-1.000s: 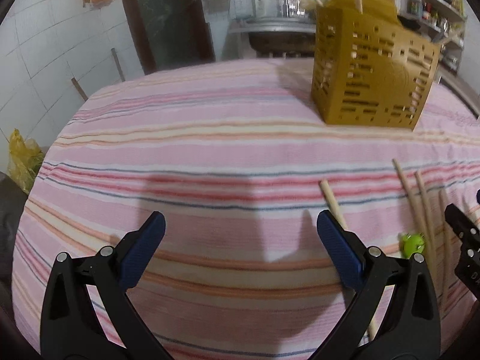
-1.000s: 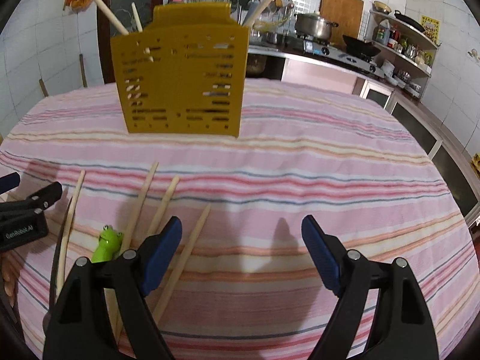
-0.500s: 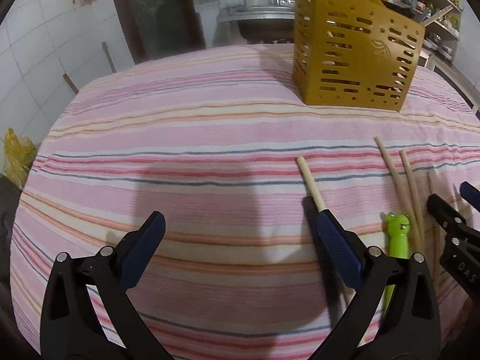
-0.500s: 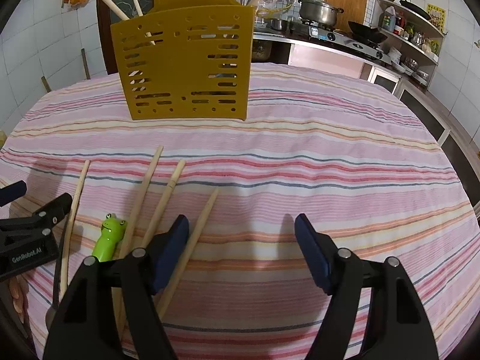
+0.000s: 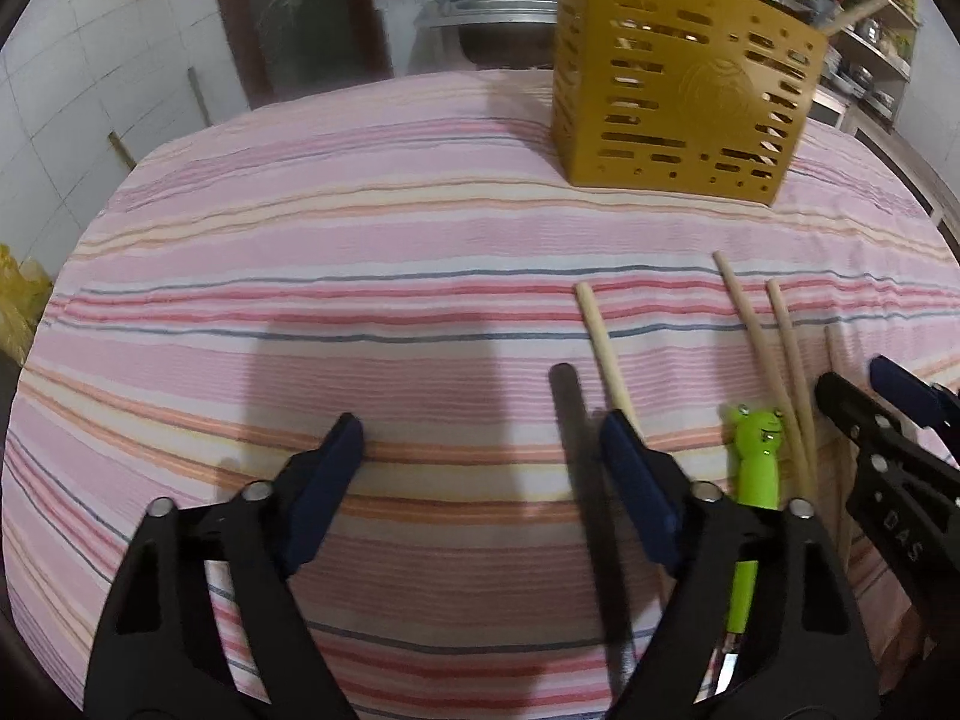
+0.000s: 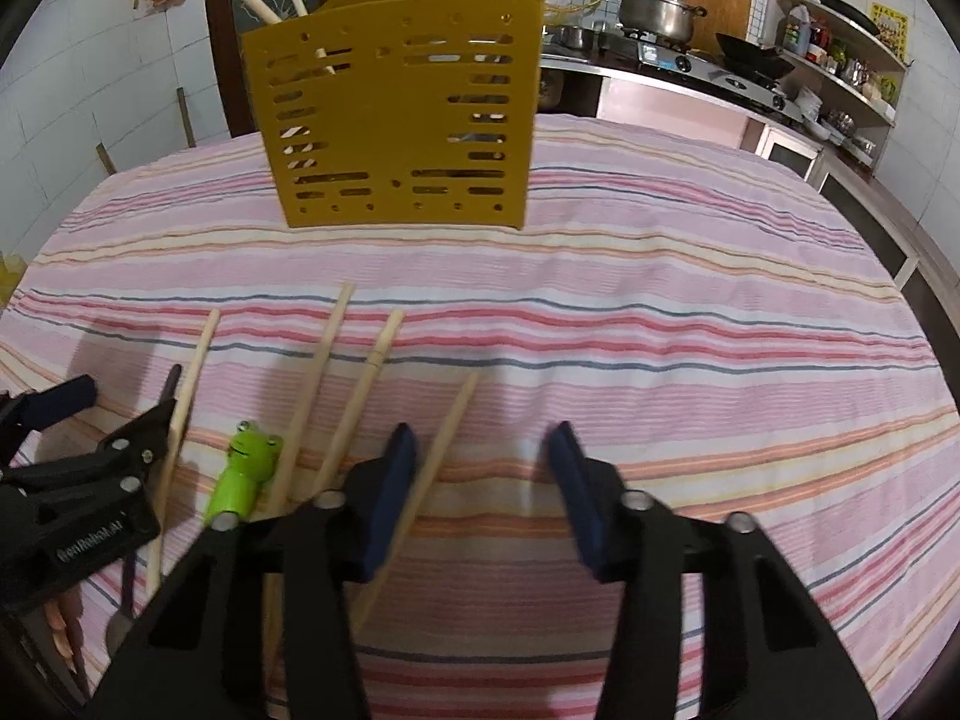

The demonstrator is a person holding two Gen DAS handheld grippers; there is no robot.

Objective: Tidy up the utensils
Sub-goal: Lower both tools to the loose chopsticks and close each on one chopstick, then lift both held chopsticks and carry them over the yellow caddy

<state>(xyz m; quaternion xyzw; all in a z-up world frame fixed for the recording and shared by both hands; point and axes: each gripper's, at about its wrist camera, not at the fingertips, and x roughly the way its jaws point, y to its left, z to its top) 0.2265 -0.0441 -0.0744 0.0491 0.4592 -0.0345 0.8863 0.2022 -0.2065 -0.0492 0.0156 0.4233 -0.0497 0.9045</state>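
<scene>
A yellow slotted utensil holder [image 5: 678, 90] [image 6: 396, 120] stands at the far side of the striped cloth, with a few sticks in it. Several wooden chopsticks [image 5: 600, 348] [image 6: 318, 372] lie loose on the cloth near a green frog-topped utensil [image 5: 756, 456] [image 6: 243, 471] and a dark metal utensil [image 5: 576, 456]. My left gripper [image 5: 480, 450] is open over the cloth, its right finger beside the dark utensil and one chopstick. My right gripper [image 6: 480, 462] is open, its left finger above the rightmost chopstick [image 6: 444, 438].
The table wears a pink striped cloth [image 5: 300, 252] [image 6: 690, 312]. A kitchen counter with a pot and stove [image 6: 660, 12] and shelves [image 6: 840, 54] lies behind. Tiled wall and a dark door [image 5: 288, 18] are at the left.
Both grippers have moved forward and lower toward the loose utensils. The right gripper's jaws have narrowed somewhat. The dark utensil has come into the left wrist view.
</scene>
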